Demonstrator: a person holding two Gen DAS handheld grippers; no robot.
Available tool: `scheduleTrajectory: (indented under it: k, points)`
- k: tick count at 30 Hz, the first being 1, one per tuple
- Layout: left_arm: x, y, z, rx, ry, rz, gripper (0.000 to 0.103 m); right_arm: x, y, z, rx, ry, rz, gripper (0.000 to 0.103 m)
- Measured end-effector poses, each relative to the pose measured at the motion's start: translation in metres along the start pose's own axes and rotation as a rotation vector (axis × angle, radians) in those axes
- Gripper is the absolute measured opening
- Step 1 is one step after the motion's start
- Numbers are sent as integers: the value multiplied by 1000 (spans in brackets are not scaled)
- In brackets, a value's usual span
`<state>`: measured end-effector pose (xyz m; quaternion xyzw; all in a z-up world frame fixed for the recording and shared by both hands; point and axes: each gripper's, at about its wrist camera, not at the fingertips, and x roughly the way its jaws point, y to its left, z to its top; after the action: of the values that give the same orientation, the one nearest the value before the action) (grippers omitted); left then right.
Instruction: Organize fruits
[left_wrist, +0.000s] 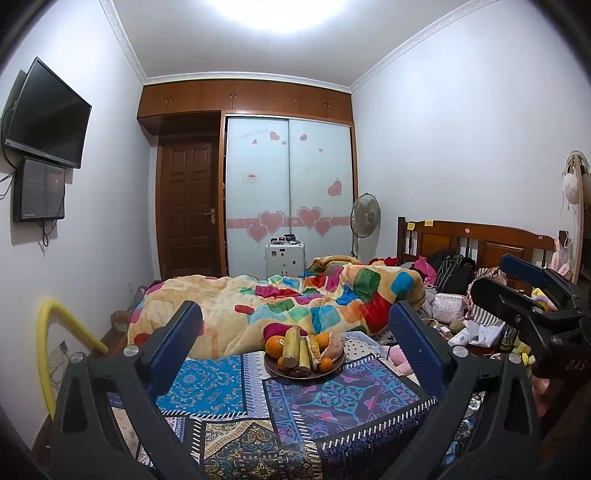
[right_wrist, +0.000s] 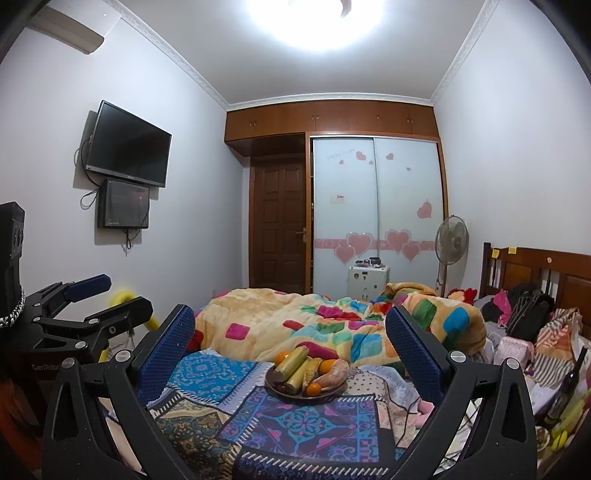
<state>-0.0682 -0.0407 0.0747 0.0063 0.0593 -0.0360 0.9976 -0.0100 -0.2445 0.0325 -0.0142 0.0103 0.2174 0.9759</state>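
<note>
Blue-padded, both tongs stand wide apart and hold nothing. Straight ahead of the left gripper (left_wrist: 295, 347), framed between its pads, a dark plate (left_wrist: 275, 370) sits on the patterned cloth (left_wrist: 332, 406), heaped with oranges (left_wrist: 274, 346), two green-yellow stalks (left_wrist: 290, 348) and other produce. From the right gripper (right_wrist: 290, 349) the plate (right_wrist: 271, 380) also lies dead ahead. The stalks' long axes run towards the tongs, cut ends facing them. Neither gripper looks clearly nearer. Fruit heaped on one plate fits both a finished gathering and a pile awaiting sorting.
</note>
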Motion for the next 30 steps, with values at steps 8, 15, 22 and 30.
scheduleTrajectory:
  k: [8, 15, 22, 30]
  points:
    - [5, 3, -3, -7, 12, -13, 103, 2, 0, 0, 9, 8, -5, 103]
    - [8, 4, -4, -15, 16, -26, 103, 3, 0, 0, 16, 16, -7, 103]
    - [10, 3, -4, -10, 24, -30, 103, 5, 0, 0, 20, 21, -7, 103]
    - [10, 3, -5, -8, 35, -37, 103, 6, -1, 0, 19, 26, -7, 103]
